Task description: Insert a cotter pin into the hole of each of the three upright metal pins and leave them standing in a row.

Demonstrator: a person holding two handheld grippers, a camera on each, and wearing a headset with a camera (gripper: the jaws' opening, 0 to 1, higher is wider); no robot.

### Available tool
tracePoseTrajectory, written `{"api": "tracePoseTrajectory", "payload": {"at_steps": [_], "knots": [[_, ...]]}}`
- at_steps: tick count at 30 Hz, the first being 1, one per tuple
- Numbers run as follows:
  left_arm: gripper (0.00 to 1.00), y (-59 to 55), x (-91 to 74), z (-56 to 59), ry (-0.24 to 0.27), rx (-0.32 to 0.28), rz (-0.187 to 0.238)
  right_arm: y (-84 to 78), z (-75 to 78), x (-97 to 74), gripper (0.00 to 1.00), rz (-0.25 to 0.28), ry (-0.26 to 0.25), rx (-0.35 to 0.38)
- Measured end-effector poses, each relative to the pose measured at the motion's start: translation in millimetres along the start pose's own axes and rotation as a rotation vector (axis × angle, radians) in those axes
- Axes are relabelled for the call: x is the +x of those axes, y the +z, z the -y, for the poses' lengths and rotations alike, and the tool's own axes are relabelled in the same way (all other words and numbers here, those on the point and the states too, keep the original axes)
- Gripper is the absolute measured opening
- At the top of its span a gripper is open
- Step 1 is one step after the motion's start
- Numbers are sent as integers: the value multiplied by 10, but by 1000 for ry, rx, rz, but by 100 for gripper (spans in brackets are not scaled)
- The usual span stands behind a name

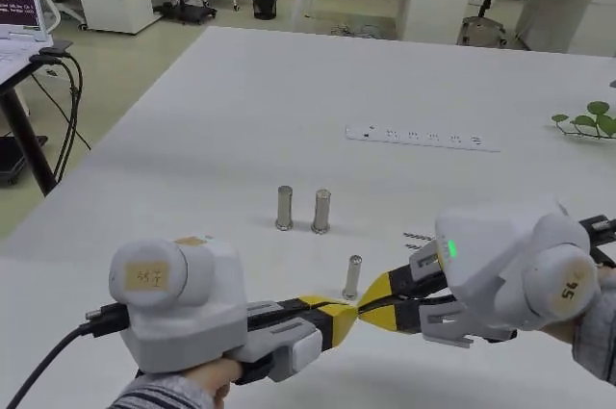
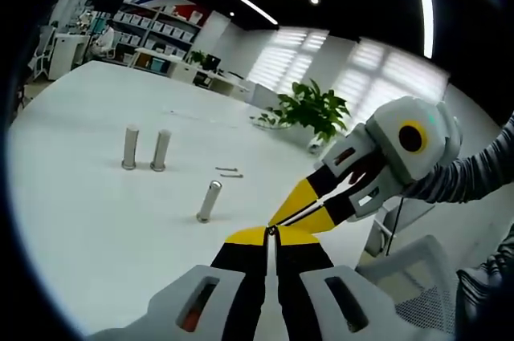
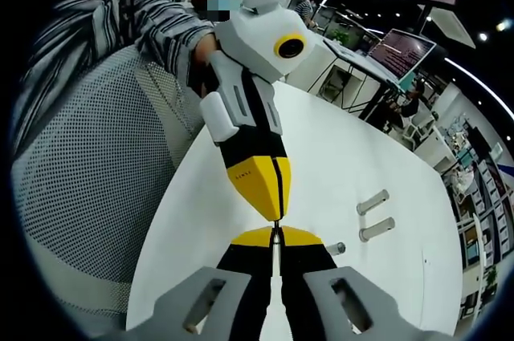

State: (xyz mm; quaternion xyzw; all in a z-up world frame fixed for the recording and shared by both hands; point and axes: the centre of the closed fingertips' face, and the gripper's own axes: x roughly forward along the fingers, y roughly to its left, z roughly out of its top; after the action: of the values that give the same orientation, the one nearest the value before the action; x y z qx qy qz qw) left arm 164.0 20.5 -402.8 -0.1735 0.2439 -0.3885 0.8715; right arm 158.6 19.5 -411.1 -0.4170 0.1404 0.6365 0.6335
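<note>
Near the front edge of the white counter (image 1: 192, 140), the left tool (image 1: 348, 314) and the right tool (image 1: 369, 309) are meeting tip to tip, the left one reaching in from the left and the right one from the right. Both tools are showing their yellow jaws drawn narrow, closed almost to a thin slit. In the left gripper view a pale sliver is showing where the tips are touching, but it is too small to tell whether either tool is pinching anything. Just beyond the tips the near metal pin (image 1: 353, 276) is standing upright, its foot sitting right at the top edge of the jaws in the head view. In the right gripper view it is hiding mostly behind the right tool's own jaw, with only one end peeking out. Farther away and slightly to the left, the left metal pin (image 1: 284, 208) and the middle metal pin (image 1: 320, 211) are standing upright just beside each other, apart from the near one. The holes in all three are too small to make out. To the right of the far pair, thin cotter pins (image 1: 417, 236) are lying flat on the counter, tiny and hard to count. A power strip (image 1: 423, 137) is lying farther back, and a plant (image 1: 585, 122) is being cut off by the right edge, as is the rear of the right tool.
</note>
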Motion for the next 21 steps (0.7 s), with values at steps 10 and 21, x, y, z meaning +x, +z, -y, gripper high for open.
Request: {"api": "tracePoseTrajectory", "payload": {"at_steps": [10, 21], "knots": [[0, -7, 17, 45, -10, 102, 1, -29, -13, -6, 0, 0, 10, 44], [0, -18, 34, 127, -41, 193, -13, -124, -40, -40, 2, 15, 35, 165]]}}
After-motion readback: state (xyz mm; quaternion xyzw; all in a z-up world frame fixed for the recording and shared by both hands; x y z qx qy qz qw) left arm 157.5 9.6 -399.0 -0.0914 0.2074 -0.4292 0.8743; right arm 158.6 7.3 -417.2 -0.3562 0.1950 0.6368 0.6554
